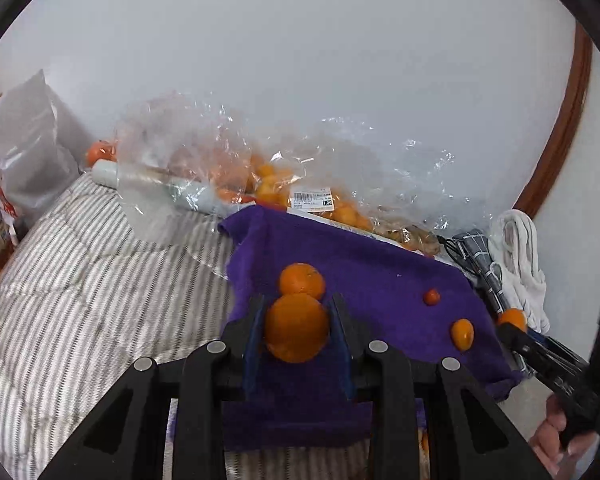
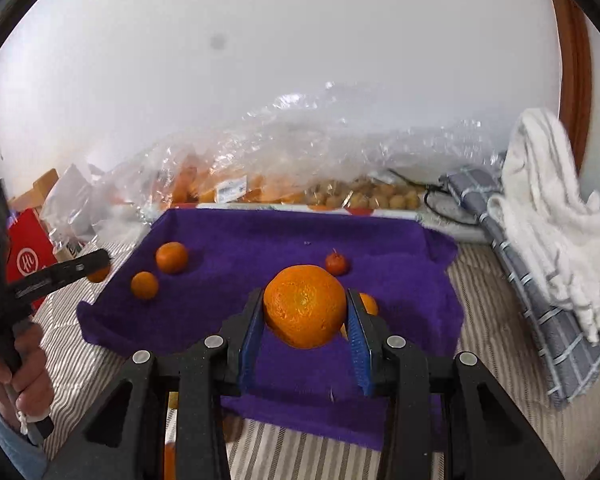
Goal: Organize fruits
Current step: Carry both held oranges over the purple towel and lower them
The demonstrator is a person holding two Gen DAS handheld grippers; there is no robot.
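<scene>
Fruits are in hand on both sides: the left gripper (image 1: pixel 298 320) pinches a smooth mandarin (image 1: pixel 296 328) directly above the near-left part of the purple cloth (image 1: pixel 372 264), just short of a second mandarin (image 1: pixel 302 283) lying ahead of its fingertips, while the right gripper (image 2: pixel 306 312) pinches a larger, rough-skinned orange (image 2: pixel 305 306) over the cloth's near-right part. Judged from this, each load needs only a short descent to the cloth, the left one set clear of its neighbour. Only the right wrist view shows a pale-fruit bag (image 2: pixel 380 198) behind the cloth and a small fruit (image 2: pixel 367 304) half hidden behind the right jaw.
</scene>
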